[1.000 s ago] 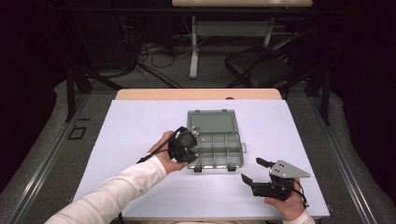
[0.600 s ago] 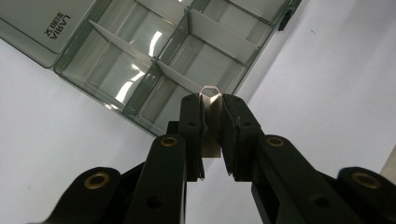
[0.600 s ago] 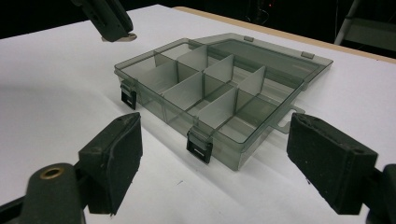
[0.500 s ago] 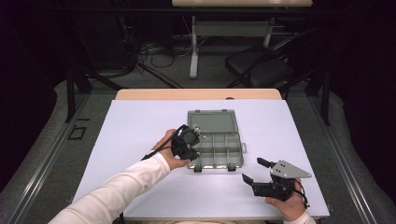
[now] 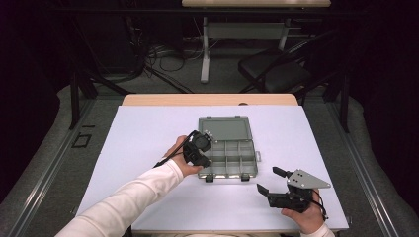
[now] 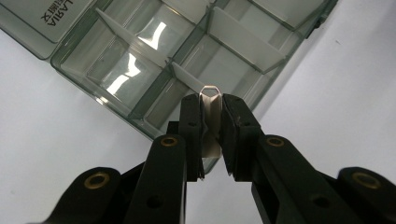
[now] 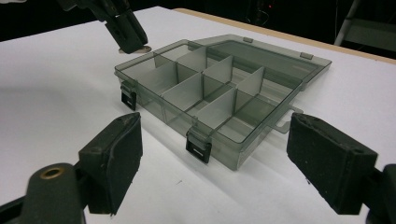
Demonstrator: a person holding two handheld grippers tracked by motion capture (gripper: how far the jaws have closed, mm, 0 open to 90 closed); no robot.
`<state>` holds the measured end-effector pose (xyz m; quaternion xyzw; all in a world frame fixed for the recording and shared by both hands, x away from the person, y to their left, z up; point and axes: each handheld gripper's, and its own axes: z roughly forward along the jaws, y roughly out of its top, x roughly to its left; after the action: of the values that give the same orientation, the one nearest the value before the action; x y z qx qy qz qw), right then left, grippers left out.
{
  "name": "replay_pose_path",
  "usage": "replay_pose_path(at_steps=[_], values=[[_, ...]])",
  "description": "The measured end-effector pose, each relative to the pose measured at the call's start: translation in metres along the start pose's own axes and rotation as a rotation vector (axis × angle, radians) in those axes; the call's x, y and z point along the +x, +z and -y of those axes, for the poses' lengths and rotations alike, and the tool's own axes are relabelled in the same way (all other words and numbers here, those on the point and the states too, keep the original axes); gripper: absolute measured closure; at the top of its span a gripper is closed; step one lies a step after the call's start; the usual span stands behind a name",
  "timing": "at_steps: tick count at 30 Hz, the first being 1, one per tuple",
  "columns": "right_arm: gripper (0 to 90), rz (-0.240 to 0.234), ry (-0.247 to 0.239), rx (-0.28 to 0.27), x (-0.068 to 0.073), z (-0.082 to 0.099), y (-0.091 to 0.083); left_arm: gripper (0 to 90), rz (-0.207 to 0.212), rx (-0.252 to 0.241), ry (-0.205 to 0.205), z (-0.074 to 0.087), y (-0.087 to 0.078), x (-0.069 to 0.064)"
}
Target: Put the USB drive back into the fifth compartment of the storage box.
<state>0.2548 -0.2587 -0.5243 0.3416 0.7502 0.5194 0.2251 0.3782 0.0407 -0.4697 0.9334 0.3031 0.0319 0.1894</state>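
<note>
**Holding a small metal clip over an open compartment box**

Gripping a small silvery metal clip point(image 6: 209, 119), my left gripper point(image 6: 211, 126) has its two black jaws pressed against the clip's flat sides, with the clip's folded tip poking out just past the jaw ends. In the high view my left gripper point(image 5: 199, 148) sits at the left edge of a clear grey plastic compartment box point(image 5: 230, 158), and my left hand point(image 5: 179, 157) reaches in from a white sleeve point(image 5: 121, 200). Just beyond the clip lie the box's compartments, split by pale dividers point(image 6: 245, 42), near one corner of the box.

My right gripper point(image 5: 269, 181) rests lower on the table, apart from the box and to its right, its jaws spread wide with nothing between them. Its own camera looks between the padded jaws at the box point(image 7: 219, 93), with two black latches point(image 7: 198, 148) on the near wall and the lid point(image 7: 275, 53) lying open flat behind.

Everything sits on a white table point(image 5: 143, 133). Beyond it are a dark floor with cables and a black chair point(image 5: 276, 71).
</note>
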Motion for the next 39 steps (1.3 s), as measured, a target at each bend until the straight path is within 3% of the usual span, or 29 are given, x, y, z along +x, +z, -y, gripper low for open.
replay_pose_path(at_steps=[19, 28, 35, 39], values=[[18.1, 0.009, 0.004, 0.000, -0.001, 0.001, -0.005, 76.8, -0.008, 0.017, -0.009, -0.002, 0.012, 0.005], [18.1, 0.011, 0.002, -0.003, 0.000, 0.001, -0.004, 67.3, -0.018, -0.028, -0.014, 0.004, 0.001, 0.008], [18.2, 0.011, 0.006, 0.001, 0.000, 0.002, -0.004, 54.6, -0.054, -0.091, 0.064, 0.010, -0.009, 0.012], [18.1, 0.011, 0.006, 0.004, -0.001, 0.002, -0.004, 49.5, -0.031, -0.113, 0.056, 0.014, -0.014, 0.014]])
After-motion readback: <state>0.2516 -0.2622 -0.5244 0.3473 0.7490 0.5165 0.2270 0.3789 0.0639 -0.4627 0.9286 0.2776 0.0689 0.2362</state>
